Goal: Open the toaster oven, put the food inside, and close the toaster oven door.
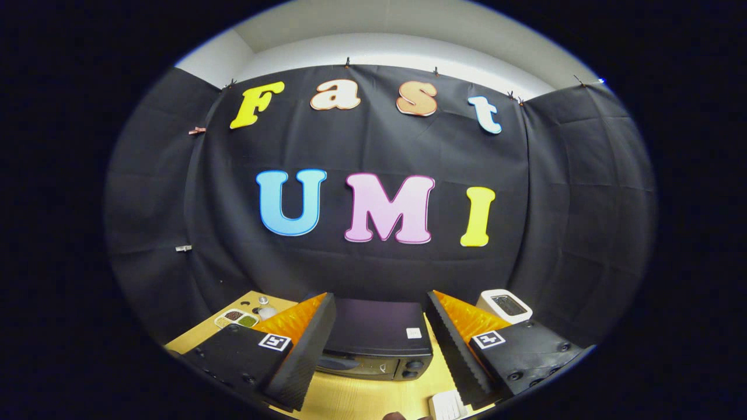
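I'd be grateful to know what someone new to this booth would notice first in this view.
The black toaster oven draws the eye, sitting door-shut on the wooden table just ahead of the open gripper, framed between its spread fingers. A white toaster stands beyond the right finger, and a small divided dish sits beyond the left one.

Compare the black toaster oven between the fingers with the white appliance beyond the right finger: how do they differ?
The toaster oven is black, wide and low, with its door and knobs on the front; the white appliance is smaller, with a dark opening on top. The toaster oven sits just ahead of the open gripper, between its fingers; the white appliance stands farther back, to the right. Both rest on the wooden table.
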Demonstrator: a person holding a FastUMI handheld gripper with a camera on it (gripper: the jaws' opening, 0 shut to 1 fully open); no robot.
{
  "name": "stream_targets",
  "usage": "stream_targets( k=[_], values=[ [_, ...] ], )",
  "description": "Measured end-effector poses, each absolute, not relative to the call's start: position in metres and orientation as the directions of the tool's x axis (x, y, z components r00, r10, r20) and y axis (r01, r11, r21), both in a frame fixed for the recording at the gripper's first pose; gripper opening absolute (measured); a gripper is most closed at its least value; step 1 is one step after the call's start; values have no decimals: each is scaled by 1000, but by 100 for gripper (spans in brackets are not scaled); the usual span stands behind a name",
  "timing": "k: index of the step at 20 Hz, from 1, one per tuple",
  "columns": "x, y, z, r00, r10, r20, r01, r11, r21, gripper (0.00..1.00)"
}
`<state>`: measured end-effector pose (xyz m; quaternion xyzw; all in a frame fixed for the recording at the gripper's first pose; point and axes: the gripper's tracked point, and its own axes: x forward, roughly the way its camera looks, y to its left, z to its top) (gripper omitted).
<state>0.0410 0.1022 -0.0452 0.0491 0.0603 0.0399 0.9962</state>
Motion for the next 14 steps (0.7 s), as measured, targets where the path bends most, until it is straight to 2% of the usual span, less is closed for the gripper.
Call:
stream_targets(
  k=[6,14],
  values=[
    [33,66,-2,998,29,-52,-23,993,113,96],
    [25,33,10,999,-16,-30,20,993,117,96]
  ],
)
